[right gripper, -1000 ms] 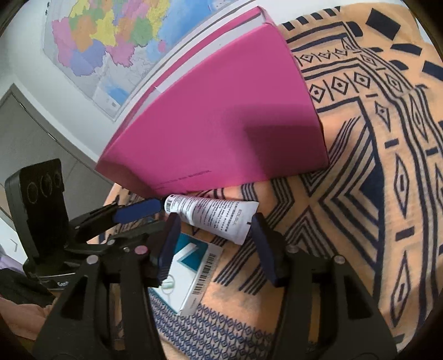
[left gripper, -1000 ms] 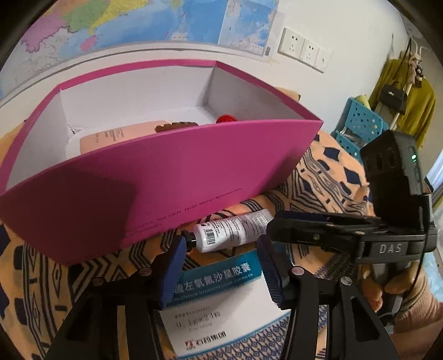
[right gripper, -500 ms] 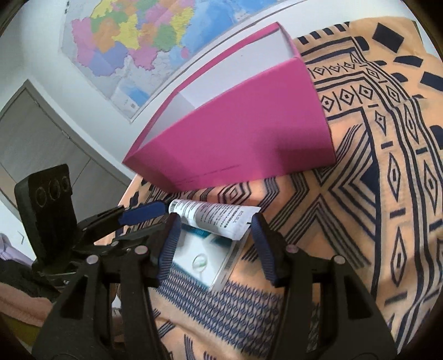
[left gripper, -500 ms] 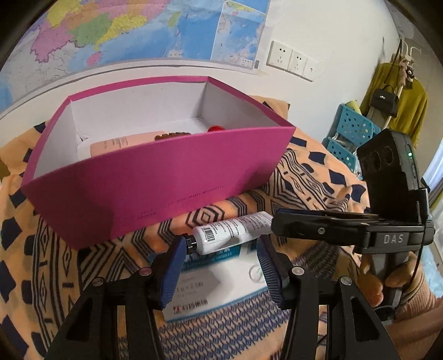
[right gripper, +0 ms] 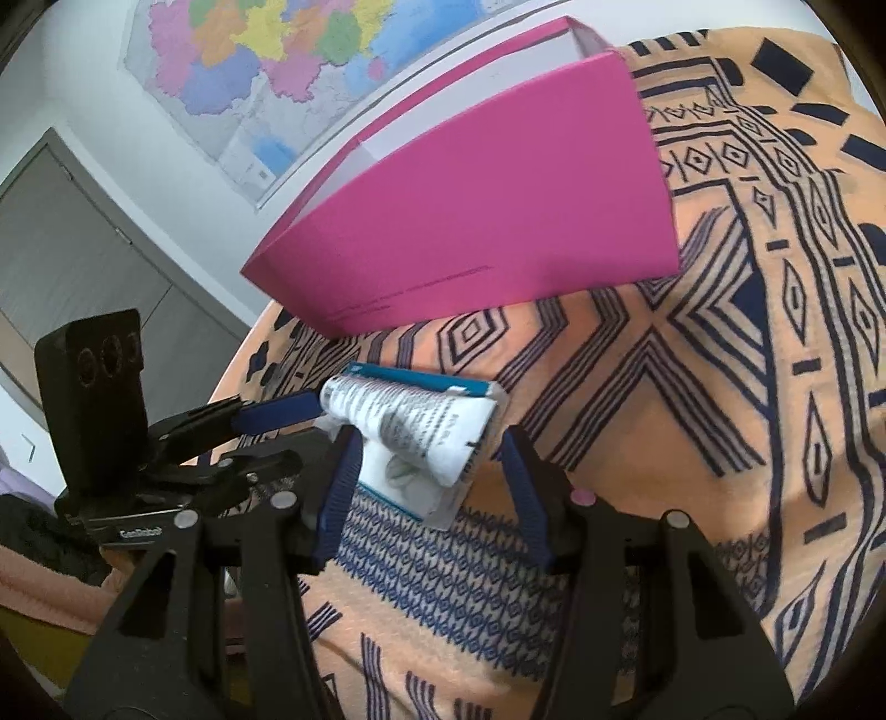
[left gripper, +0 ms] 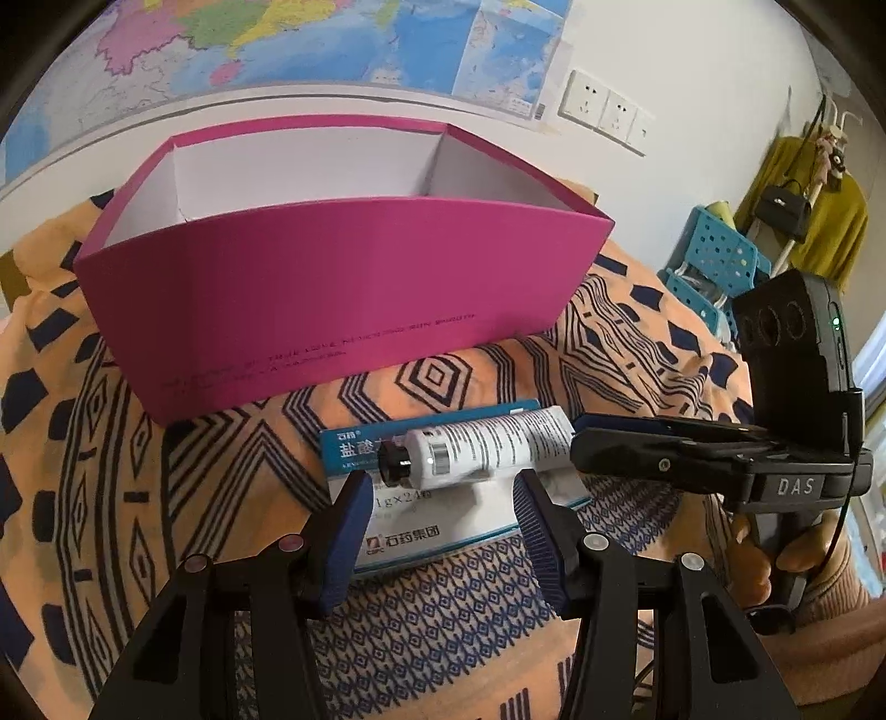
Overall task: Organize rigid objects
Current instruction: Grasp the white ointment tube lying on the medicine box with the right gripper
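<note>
Both grippers have drawn back from the pink box. Left gripper and right gripper stand partly open, holding nothing; the white tube lies on the medicine carton just beyond, box farther.

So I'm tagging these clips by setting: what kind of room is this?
Most likely a lived-in room at home, perhaps a bedroom. A yellow coat and a black handbag hang on a rack, a large map is stuck to the wall, and a patterned orange cloth covers the work surface.
</note>
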`<state>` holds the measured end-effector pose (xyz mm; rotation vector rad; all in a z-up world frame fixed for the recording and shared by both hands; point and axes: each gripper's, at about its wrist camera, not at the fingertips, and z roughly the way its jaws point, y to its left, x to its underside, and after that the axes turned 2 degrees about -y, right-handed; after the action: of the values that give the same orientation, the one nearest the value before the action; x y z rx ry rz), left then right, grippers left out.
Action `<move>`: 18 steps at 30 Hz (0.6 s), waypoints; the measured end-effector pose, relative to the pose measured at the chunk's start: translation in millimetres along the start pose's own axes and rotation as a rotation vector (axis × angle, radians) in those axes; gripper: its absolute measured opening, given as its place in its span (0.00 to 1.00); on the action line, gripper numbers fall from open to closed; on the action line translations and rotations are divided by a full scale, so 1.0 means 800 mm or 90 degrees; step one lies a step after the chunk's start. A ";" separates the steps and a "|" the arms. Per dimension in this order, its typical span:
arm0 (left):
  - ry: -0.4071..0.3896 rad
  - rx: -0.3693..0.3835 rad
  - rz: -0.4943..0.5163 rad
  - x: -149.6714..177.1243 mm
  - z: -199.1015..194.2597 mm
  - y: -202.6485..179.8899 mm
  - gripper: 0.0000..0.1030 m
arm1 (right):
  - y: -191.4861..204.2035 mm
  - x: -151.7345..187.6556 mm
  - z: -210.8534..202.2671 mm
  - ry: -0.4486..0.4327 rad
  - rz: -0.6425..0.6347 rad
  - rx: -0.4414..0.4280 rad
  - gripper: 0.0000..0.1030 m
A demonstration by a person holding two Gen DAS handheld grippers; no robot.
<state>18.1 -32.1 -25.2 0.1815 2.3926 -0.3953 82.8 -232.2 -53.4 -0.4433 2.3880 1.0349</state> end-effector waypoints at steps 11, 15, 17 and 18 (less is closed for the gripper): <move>-0.007 -0.010 0.006 -0.004 0.002 -0.001 0.51 | 0.002 -0.002 0.009 0.011 -0.005 0.009 0.31; -0.012 -0.014 0.018 -0.005 0.003 -0.006 0.51 | 0.003 -0.002 0.008 0.009 -0.010 0.013 0.26; -0.013 -0.010 0.015 -0.005 0.002 -0.006 0.51 | 0.005 -0.002 0.007 0.007 -0.013 0.019 0.25; -0.013 -0.009 0.013 -0.005 0.002 -0.006 0.51 | 0.006 -0.002 0.007 0.005 -0.014 0.021 0.24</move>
<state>21.2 -37.4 -22.3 0.1950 2.3710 -0.3686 83.7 -224.8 -52.9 -0.4610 2.3988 0.9847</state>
